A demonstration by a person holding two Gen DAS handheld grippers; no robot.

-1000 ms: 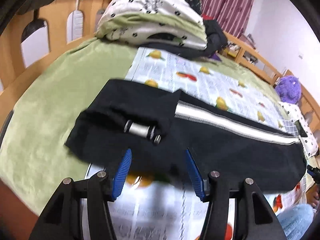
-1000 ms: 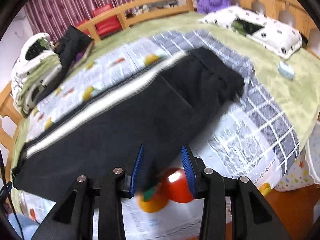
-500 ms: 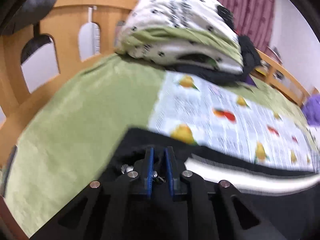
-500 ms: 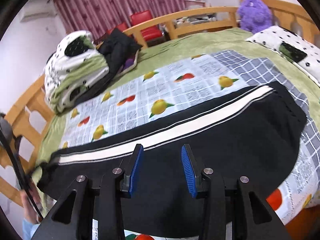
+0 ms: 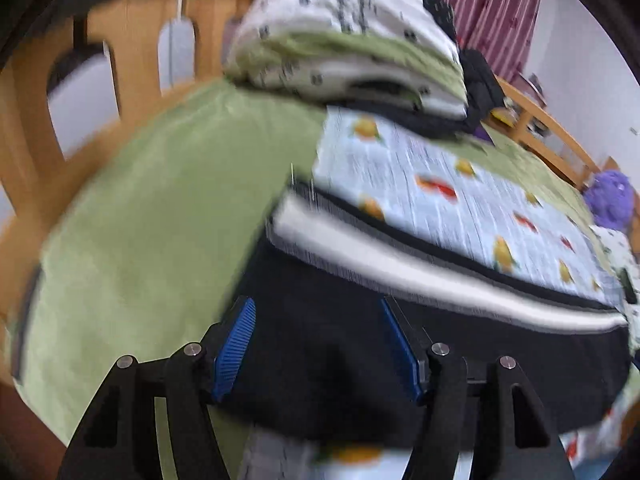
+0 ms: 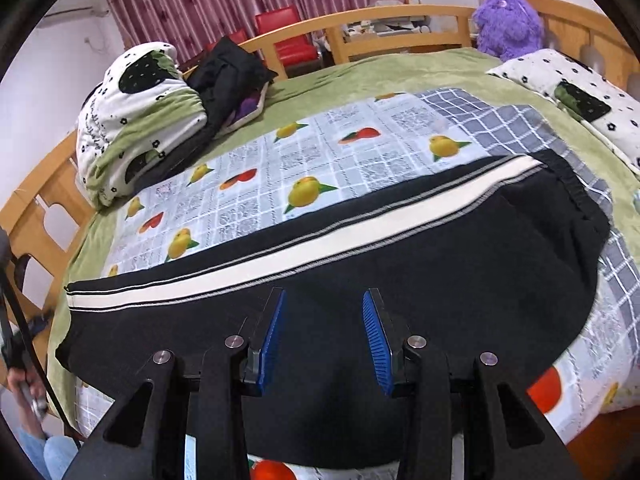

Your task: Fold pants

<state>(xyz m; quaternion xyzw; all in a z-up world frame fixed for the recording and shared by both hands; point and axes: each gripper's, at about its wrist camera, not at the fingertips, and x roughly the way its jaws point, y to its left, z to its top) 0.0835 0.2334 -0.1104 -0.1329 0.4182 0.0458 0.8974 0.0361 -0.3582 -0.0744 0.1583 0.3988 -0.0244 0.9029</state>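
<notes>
Across the bed, you are now looking at black track pants lying flatter than a second ago: the cuff end that was turned over with its drawstring tips showing is no longer folded up, and the white side stripe is running unbroken from end to end. Half a second ago your left hand-held gripper was pinched nearly closed at that cuff end; now its blue pads are standing wide apart, holding nothing, hovering over the black cloth near the pants' left end. The left view is blurring with motion, so you cannot tell whether the pads are touching the fabric.

The pants are lying on the fruit-print sheet, long axis running left to right along the near edge of the bed, waistband end toward your right over the grey checked part, leg end toward your left by the green blanket. The stripe is lying on the far side.

Your right hand-held gripper is also spread wide with nothing between its pads, poised above the middle of the pants at the near edge. A folded quilt and a purple plush toy are sitting well apart from the pants.
</notes>
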